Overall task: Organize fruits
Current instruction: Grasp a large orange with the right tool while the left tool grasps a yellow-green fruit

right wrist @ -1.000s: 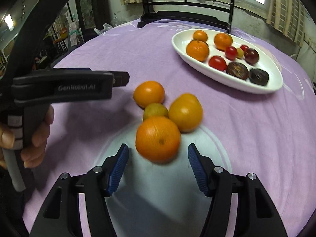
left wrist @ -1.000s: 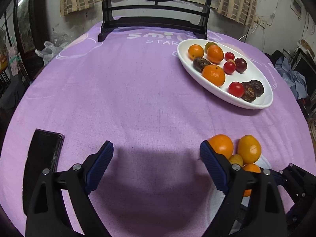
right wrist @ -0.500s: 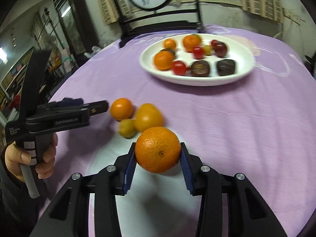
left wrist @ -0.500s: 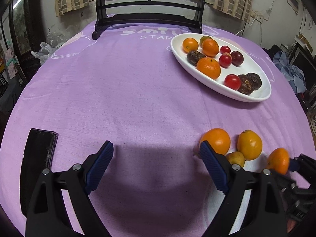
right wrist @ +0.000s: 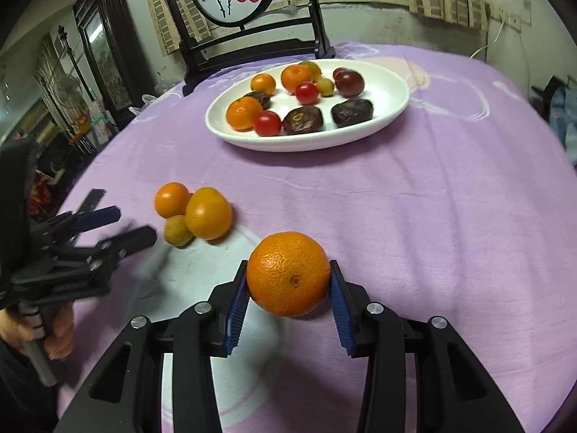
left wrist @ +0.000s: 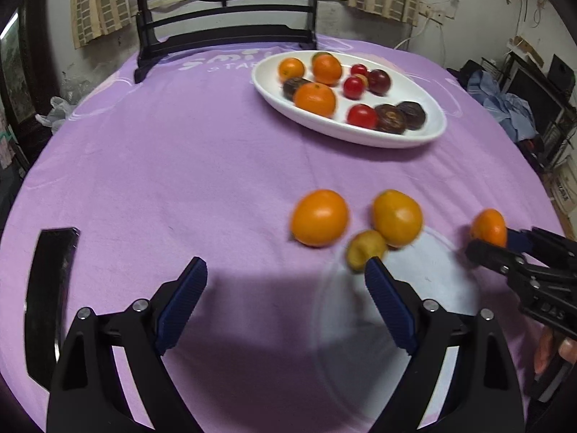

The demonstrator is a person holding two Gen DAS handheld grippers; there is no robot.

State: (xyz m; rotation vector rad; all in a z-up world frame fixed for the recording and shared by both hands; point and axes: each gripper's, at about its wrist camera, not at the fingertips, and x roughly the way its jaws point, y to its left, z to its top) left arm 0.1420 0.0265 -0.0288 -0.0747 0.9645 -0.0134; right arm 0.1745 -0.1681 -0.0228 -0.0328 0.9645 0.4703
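The right gripper (right wrist: 288, 301) clamps an orange (right wrist: 288, 273), lifted well short of the plate (right wrist: 393, 83). Carry it level, release low over the plate's bare side. The left gripper (left wrist: 285, 301) hangs open, holding nothing.

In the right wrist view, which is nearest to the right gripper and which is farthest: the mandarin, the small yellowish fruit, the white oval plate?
1. The mandarin: held between the fingers of the right gripper.
2. The small yellowish fruit: ahead to the left, on the purple cloth, touching a larger orange fruit.
3. The white oval plate: farthest, toward the chair.
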